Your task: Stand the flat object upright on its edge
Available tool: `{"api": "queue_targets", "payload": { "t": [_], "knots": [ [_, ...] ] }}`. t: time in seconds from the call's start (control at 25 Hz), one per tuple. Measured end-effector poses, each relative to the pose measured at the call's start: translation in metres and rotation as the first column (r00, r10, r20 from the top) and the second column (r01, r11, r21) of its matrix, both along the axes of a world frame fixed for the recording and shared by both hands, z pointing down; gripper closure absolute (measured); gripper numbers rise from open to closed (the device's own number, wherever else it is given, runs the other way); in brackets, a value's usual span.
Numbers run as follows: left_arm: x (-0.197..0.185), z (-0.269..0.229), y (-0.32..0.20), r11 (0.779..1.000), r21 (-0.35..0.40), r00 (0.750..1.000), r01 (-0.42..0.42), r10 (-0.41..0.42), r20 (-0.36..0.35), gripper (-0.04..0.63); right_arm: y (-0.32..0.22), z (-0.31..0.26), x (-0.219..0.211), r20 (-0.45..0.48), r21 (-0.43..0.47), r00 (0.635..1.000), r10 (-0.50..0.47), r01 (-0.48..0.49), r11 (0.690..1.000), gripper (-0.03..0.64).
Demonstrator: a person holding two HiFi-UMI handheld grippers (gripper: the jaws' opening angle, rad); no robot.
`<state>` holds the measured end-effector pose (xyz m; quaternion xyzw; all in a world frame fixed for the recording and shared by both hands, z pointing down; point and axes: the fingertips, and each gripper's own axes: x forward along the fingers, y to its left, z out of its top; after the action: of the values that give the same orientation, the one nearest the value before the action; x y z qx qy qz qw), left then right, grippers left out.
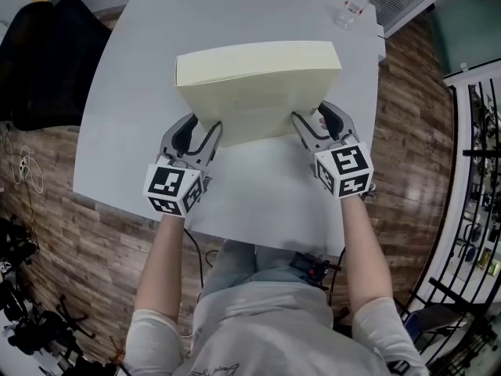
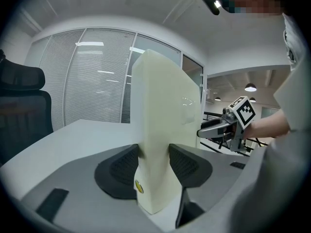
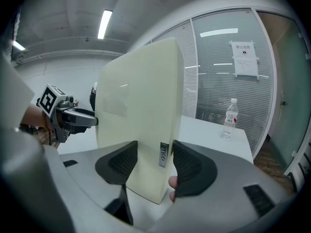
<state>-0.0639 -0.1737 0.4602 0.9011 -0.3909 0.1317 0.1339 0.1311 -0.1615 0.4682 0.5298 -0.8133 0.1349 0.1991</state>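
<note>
A cream slab [image 1: 258, 84] is held upright on its long edge over a white table [image 1: 133, 108], clamped at both lower corners by hand-held grippers. The left gripper [image 1: 202, 131] is closed on the slab's left end: in the left gripper view both dark ribbed pads [image 2: 121, 166] are pressed flat against the slab's two broad faces, with a small yellow sticker [image 2: 139, 187] seen on the narrow edge just below them. The right gripper [image 1: 317, 120] is likewise clamped on the right end, its pads set against either face, and a narrow printed label [image 3: 164, 154] is seen on the edge between them; the print is too small to be read. A fingertip [image 3: 173, 181] is seen tucked under the right-hand pad in that view.

The slab is seen from above in the head view, its top edge lying across the middle of the table and its broad face turned toward the person. Whether the bottom edge is rested on the tabletop or held just clear of it cannot be told.

One container is in view: a clear plastic bottle [image 1: 354, 6] with a white cap, stood upright at the table's far right corner, well apart from the slab. What it holds, if anything, cannot be made out. A black chair [image 1: 47, 53] is seen beside the table's left side, on a wood floor [image 1: 78, 233].
</note>
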Motion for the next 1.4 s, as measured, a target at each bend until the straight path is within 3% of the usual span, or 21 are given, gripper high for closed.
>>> {"api": "queue_targets", "payload": {
  "t": [1.4],
  "knots": [
    [0.002,0.000,0.028,1.000,-0.019,0.998,-0.022,0.023,0.056,0.380,0.026,0.003,0.002,0.012,-0.025,1.000,-0.006,0.006,1.000,0.370]
  ]
}}
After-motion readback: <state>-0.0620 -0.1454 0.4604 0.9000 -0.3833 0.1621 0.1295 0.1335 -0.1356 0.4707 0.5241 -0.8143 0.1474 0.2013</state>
